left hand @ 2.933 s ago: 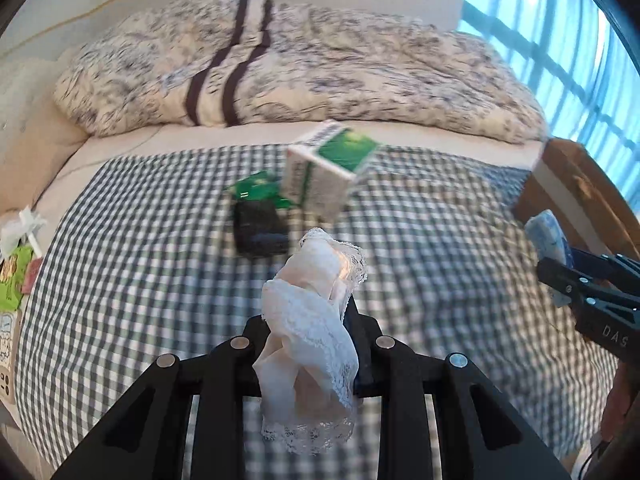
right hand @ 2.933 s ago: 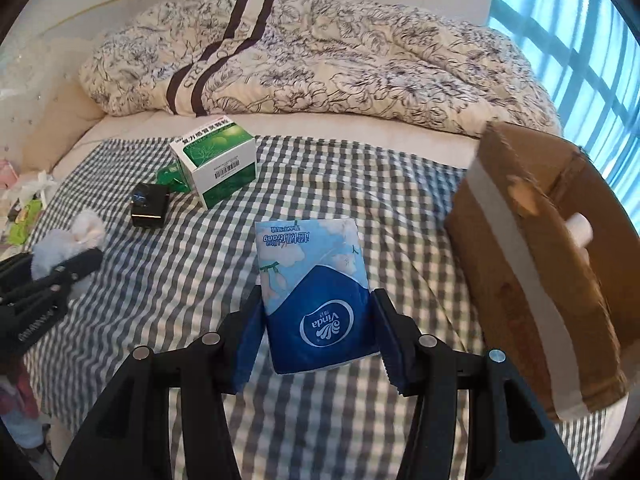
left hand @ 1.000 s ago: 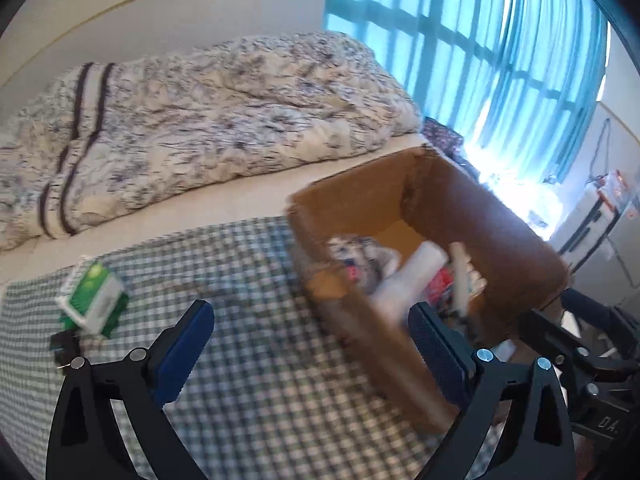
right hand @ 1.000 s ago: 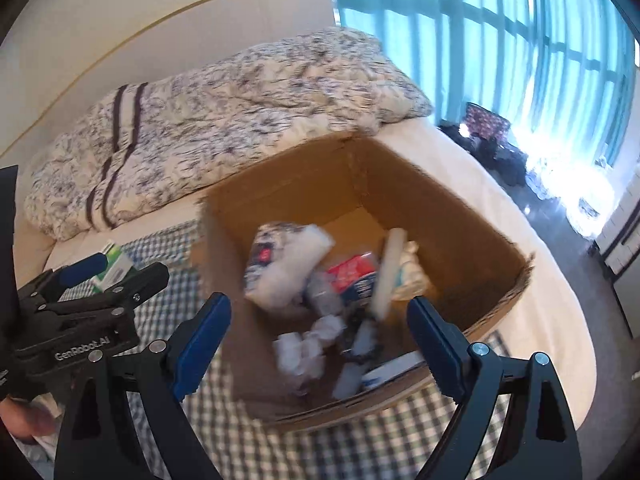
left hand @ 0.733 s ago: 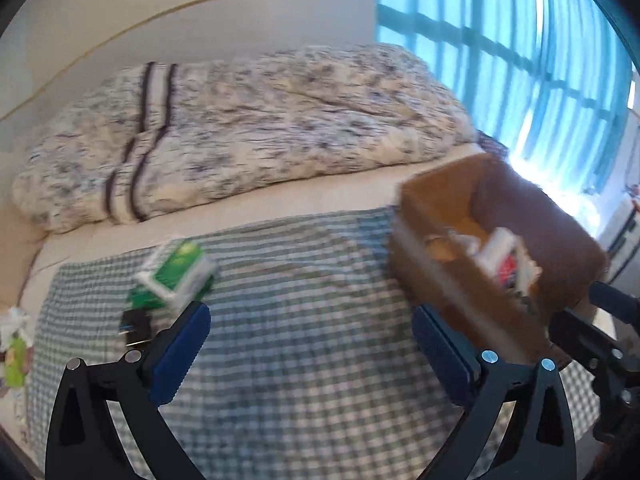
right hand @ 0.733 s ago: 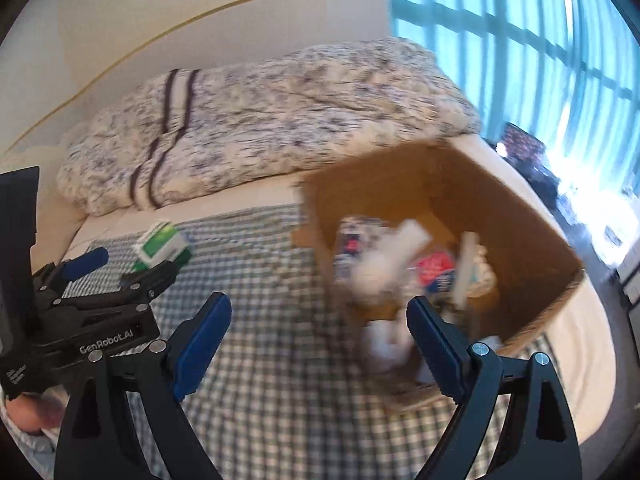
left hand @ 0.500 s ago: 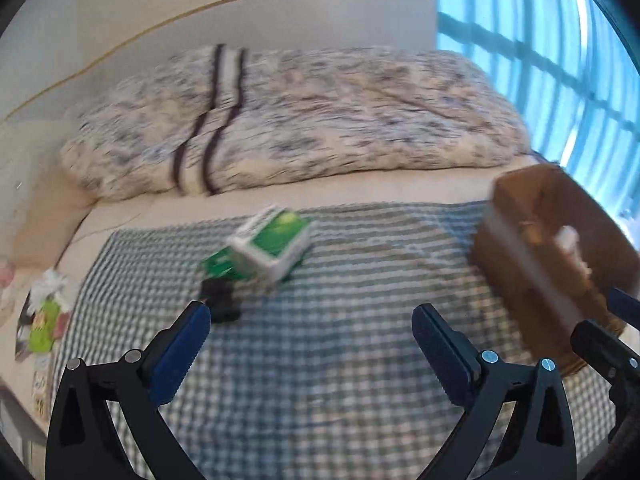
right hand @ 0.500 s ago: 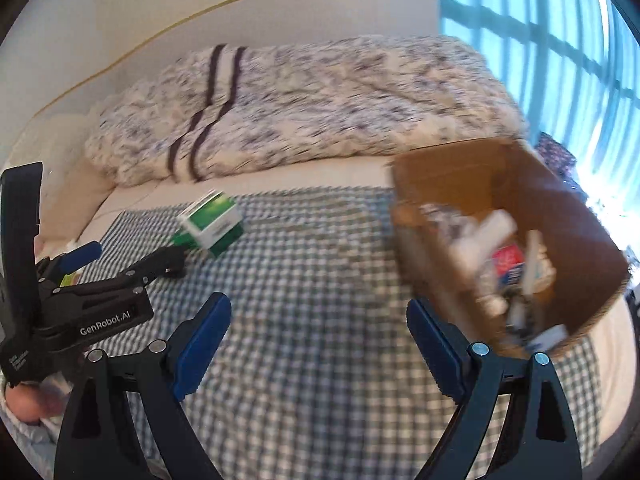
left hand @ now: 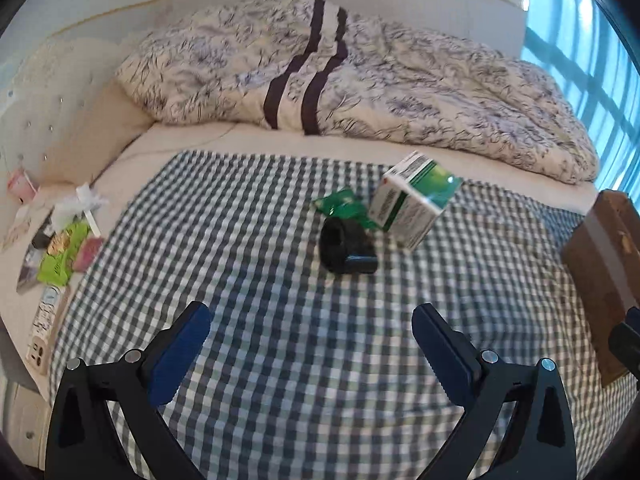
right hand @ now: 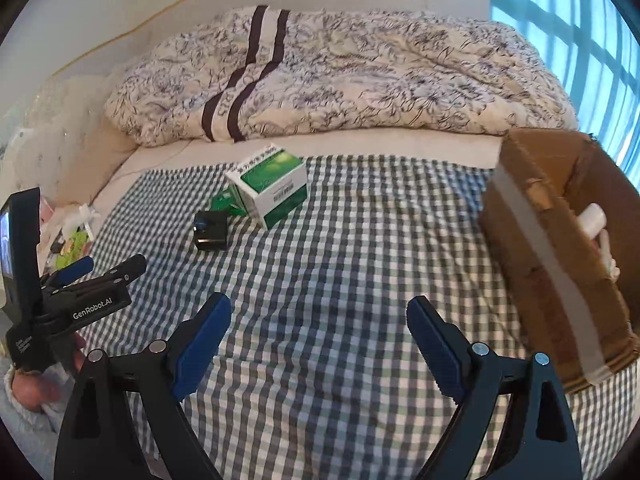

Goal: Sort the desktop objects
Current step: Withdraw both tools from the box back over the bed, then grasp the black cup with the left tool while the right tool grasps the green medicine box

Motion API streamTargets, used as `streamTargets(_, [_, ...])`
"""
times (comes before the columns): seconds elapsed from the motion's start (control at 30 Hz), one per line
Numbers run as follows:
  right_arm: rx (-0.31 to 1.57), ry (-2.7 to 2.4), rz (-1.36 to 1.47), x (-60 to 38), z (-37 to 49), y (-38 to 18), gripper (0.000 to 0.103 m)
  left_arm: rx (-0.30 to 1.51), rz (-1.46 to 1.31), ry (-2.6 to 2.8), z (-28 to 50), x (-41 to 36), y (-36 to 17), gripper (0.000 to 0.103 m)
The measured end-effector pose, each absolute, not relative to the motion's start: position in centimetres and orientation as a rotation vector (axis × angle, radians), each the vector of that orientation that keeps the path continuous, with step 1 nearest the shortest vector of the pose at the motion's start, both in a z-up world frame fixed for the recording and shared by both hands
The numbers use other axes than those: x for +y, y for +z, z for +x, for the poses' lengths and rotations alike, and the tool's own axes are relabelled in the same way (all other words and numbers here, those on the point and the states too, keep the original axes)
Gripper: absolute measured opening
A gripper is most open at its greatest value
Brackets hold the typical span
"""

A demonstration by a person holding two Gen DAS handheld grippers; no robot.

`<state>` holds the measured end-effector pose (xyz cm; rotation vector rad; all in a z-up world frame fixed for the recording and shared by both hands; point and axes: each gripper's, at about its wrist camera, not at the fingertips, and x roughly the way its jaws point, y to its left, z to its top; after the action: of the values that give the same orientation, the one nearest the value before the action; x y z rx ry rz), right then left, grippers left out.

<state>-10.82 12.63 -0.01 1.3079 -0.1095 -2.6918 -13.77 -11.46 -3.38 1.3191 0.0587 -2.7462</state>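
A green-and-white box (left hand: 416, 208) (right hand: 270, 186) lies tilted on the checked cloth (left hand: 260, 280) (right hand: 340, 260). Beside it sit a small black object (left hand: 346, 246) (right hand: 211, 231) and a crumpled green wrapper (left hand: 340, 208) (right hand: 224, 202). My left gripper (left hand: 312, 340) hangs open and empty, well short of them; in the right wrist view it appears at the left (right hand: 100, 276), held by a hand. My right gripper (right hand: 320, 332) is open and empty too. A brown cardboard box (right hand: 560, 248) (left hand: 604, 264) stands at the right with a white tube inside.
A rumpled flowered duvet (left hand: 360, 80) (right hand: 340, 76) lies along the back of the bed. Small packets and clutter (left hand: 60, 240) sit off the cloth's left edge. A blue-curtained window (right hand: 580, 32) fills the far right.
Both grippers let go of the lace cloth and the tissue pack over the cardboard box, then swung back left to face the checked cloth and the green-and-white box, open and empty.
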Motion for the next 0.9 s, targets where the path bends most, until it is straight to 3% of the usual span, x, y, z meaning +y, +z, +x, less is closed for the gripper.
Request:
streamTargets(0.23, [-0.125, -2.665, 1.367, 12.3, -13.7, -2.4, 0.090, 0.140, 1.387, -2.745, -17.1, -11.4, -7.3, 0.103])
streamTargets(0.57, [-0.094, -2.641, 1.446, 11.2, -19.3, -5.3, 0.090, 0.059, 1.430, -2.660, -24.5, -9.9, -12.9, 0.103])
streamTargets(0.73, [-0.089, -2.614, 1.415, 8.9, -22.4, -5.4, 0.090, 0.109, 1.443, -2.676, -26.0, -9.9, -14.6, 0.102])
streamTargets(0.77, [-0.095, -2.603, 1.402, 8.3, -23.1, -5.3, 0.090, 0.107, 1.449, -2.683, -26.1, -10.0, -14.8, 0.094])
streamTargets(0.8, [-0.105, -2.595, 1.399, 7.9, -23.7, -5.3, 0.090, 0.106, 1.454, -2.689, -26.2, -10.1, -15.0, 0.074])
streamTargets(0.83, [-0.123, -2.585, 1.399, 7.5, -24.3, -5.2, 0.090, 0.100, 1.454, -2.693, -26.3, -10.2, -15.1, 0.064])
streamTargets(0.9, [-0.193, -2.565, 1.398, 6.9, -25.6, -4.9, 0.090, 0.085, 1.436, -2.700, -26.2, -10.4, -15.0, 0.034])
